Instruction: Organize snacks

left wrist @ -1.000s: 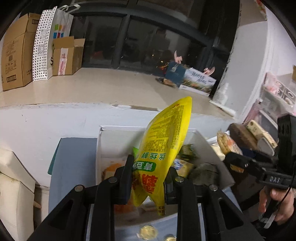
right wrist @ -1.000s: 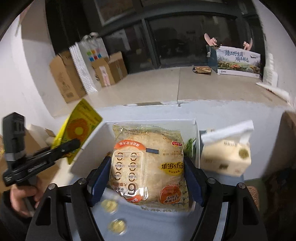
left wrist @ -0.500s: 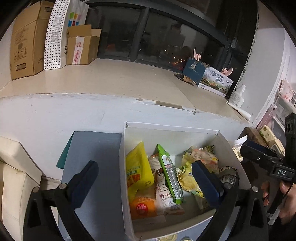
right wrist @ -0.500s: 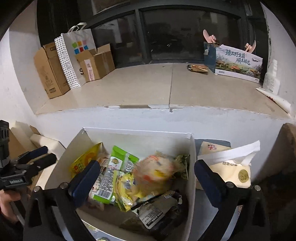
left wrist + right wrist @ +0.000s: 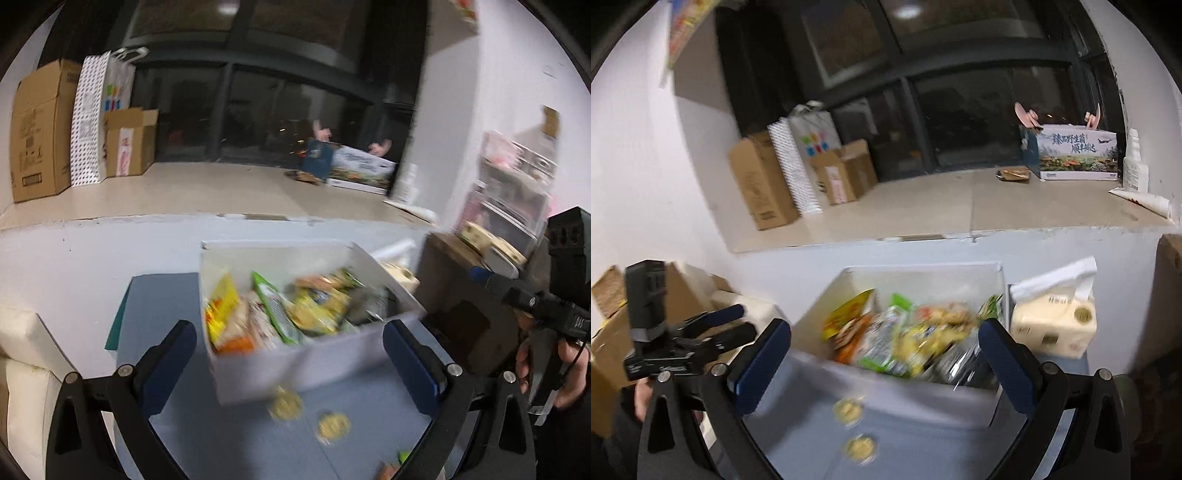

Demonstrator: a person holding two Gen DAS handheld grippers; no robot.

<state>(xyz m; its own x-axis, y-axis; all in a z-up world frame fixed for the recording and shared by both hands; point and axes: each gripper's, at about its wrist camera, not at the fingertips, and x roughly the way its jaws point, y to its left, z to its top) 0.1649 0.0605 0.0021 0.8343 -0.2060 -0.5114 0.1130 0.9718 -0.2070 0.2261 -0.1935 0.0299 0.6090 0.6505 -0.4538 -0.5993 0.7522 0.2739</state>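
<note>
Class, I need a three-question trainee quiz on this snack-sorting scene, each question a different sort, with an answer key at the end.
1. True or false: the left gripper holds a snack packet.
2. Multiple choice: the snack packets lie A) on the window ledge, B) in the white box, C) on the blue mat.
3. Fill in: two round gold-wrapped snacks lie on the mat in ____ of the box.

Key: 1 false, both grippers stand open and empty; 2 B; 3 front.
</note>
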